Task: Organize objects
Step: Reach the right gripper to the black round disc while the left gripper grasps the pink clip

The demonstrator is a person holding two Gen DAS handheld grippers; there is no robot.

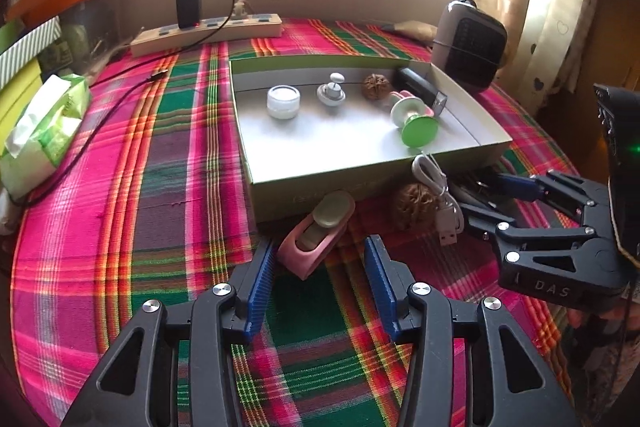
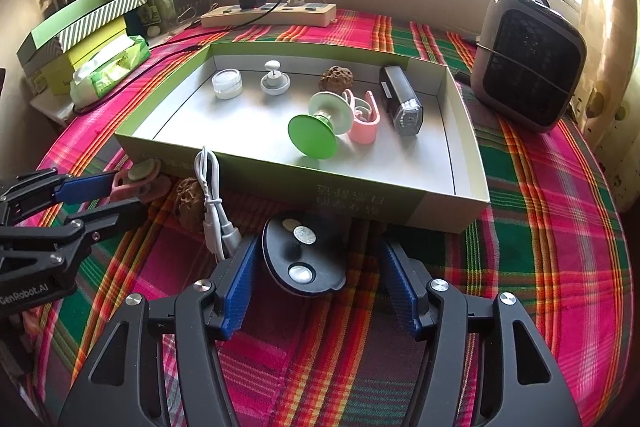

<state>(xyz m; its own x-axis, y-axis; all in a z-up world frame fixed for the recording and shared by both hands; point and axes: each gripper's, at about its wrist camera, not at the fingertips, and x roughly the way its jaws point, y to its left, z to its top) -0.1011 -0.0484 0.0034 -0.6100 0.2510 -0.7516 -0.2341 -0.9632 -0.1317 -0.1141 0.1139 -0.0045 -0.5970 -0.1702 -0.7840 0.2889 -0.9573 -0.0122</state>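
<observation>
A shallow green-rimmed box (image 1: pixel 320 183) (image 2: pixel 460 147) on the plaid cloth holds a white jar (image 1: pixel 283 101), a small white knob piece (image 1: pixel 332 93), a walnut (image 1: pixel 376 86), a green-and-white spool (image 1: pixel 414 119), a pink clip (image 2: pixel 362 121) and a black device (image 2: pixel 400 99). In front of the box lie a pink holder with a grey-green insert (image 1: pixel 316 231), a second walnut (image 1: pixel 416 205) and a white USB cable (image 1: pixel 440 199). My left gripper (image 1: pixel 320 283) is open just short of the pink holder. My right gripper (image 2: pixel 316 287) is open around a black disc (image 2: pixel 302 259).
A power strip (image 1: pixel 208 33) with a black charger lies at the back. A dark heater (image 1: pixel 468 47) stands right of the box. A tissue pack (image 1: pixel 44 131) and stacked boxes sit at the left. A black cable (image 1: pixel 100 131) crosses the cloth.
</observation>
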